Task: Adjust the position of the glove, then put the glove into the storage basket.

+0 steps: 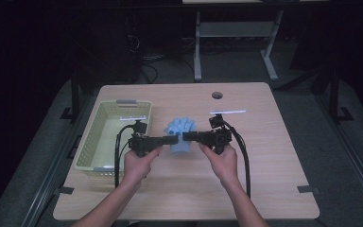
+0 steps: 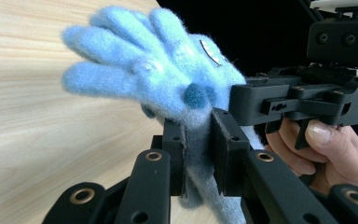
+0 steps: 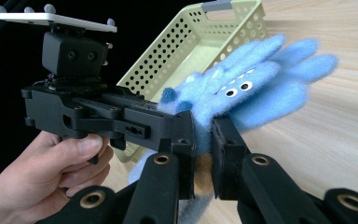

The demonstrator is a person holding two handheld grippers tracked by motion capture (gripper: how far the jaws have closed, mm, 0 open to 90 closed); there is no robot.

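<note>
Both grippers meet over the middle of the table [image 1: 264, 189], each clamped on the same fluffy blue glove [image 1: 179, 135]. The left gripper [image 1: 172, 139] points toward the right gripper [image 1: 187, 136], and the glove hangs between them, held up just to the right of the yellow basket [image 1: 94, 142].

Left gripper view: the two black jaws are drawn narrow and pinch the lower part of the glove [image 2: 168, 79], so that the fabric bunches between the pads. The glove's fingers fan upward and to the left over the wooden tabletop [image 2: 37, 130]. A dark blue tuft sits on the fabric just above the jaws. The other gripper [image 2: 221, 112] reaches in from the right, its tip against the glove, with a hand [image 2: 326, 149] around its grip.

Right gripper view: these jaws are likewise narrow and closed on the glove [image 3: 247, 93], which shows two small toy eyes on this side. The basket [image 3: 205, 42] lies behind the glove, perforated and tilted in the frame. The opposite gripper [image 3: 182, 123] comes in from the left, its tip on the glove beside these jaws, held by a hand [image 3: 51, 172].
</note>
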